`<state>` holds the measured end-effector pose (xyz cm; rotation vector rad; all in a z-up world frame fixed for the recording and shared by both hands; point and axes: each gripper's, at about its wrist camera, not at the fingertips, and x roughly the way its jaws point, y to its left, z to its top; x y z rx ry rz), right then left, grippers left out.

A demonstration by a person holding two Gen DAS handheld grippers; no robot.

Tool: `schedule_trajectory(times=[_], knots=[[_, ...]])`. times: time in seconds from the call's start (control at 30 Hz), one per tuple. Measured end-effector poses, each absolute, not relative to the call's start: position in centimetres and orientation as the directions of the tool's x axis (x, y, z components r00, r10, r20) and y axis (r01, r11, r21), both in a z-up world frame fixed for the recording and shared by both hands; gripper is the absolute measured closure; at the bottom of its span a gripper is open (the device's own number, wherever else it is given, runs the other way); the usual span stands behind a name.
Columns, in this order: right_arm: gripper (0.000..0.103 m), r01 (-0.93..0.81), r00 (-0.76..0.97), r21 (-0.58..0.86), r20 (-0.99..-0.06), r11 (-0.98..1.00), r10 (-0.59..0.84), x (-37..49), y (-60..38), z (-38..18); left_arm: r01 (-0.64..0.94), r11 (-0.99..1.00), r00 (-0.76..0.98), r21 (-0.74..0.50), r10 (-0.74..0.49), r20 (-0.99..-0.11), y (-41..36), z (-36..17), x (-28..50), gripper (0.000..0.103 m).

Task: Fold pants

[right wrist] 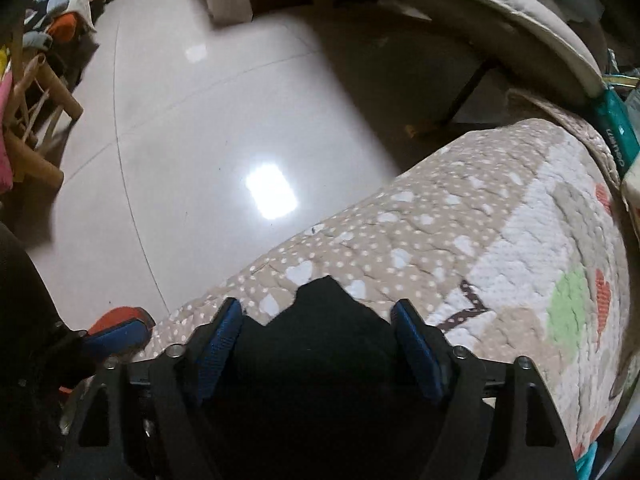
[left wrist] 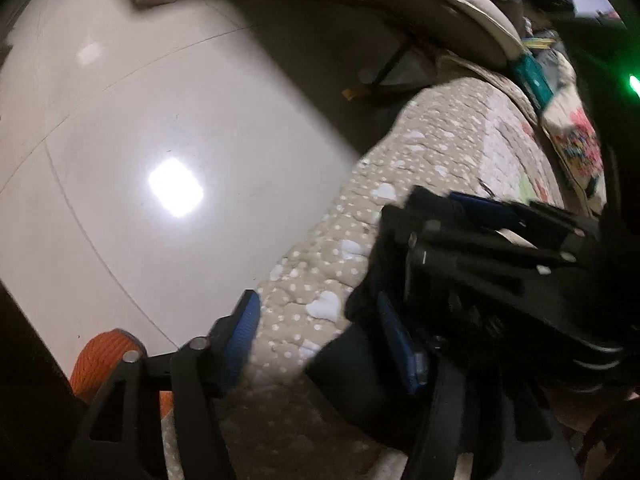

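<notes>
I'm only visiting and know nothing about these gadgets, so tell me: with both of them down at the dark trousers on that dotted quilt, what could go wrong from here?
1. The black pants lie near the quilt edge above the tiled floor; a tug might drag them off.
2. The right hand-held gripper and the left hand-held gripper sit very close together and may collide.
3. The blue pads could pinch quilt along with the pants.

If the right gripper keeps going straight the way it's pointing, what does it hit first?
Most likely the black pants lying between the right gripper fingers, with the heart-print quilt right beneath. Depth is hard to judge.
</notes>
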<state>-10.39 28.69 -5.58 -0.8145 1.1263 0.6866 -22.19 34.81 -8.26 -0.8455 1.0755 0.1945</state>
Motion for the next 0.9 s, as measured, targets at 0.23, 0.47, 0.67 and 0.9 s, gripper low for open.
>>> schedule_trajectory(times=[0.23,0.47,0.67,0.9], knots=[[0.078,-0.768,0.31,-0.147,-0.937,0.623,0.161,-10.8,26.3,-1.7,-0.356,0.712,0.532,-0.605,-0.378,-0.757,33.3,-5.9,-21.7,0.097],[0.078,-0.693,0.371,-0.076,-0.89,0.717,0.264,-10.7,21.6,2.9,-0.25,0.703,0.564,-0.666,-0.453,-0.69,30.3,-2.4,-21.0,0.097],[0.078,-0.592,0.431,-0.026,-0.855,0.806,0.289,-10.3,14.1,5.7,-0.172,0.717,0.525,-0.676,-0.514,-0.679,24.4,-0.1,-19.0,0.097],[0.078,-0.397,0.479,0.025,-0.847,0.917,0.231,-9.8,1.6,3.9,0.006,0.804,0.462,-0.594,-0.529,-0.712,13.9,1.6,-17.8,0.097]])
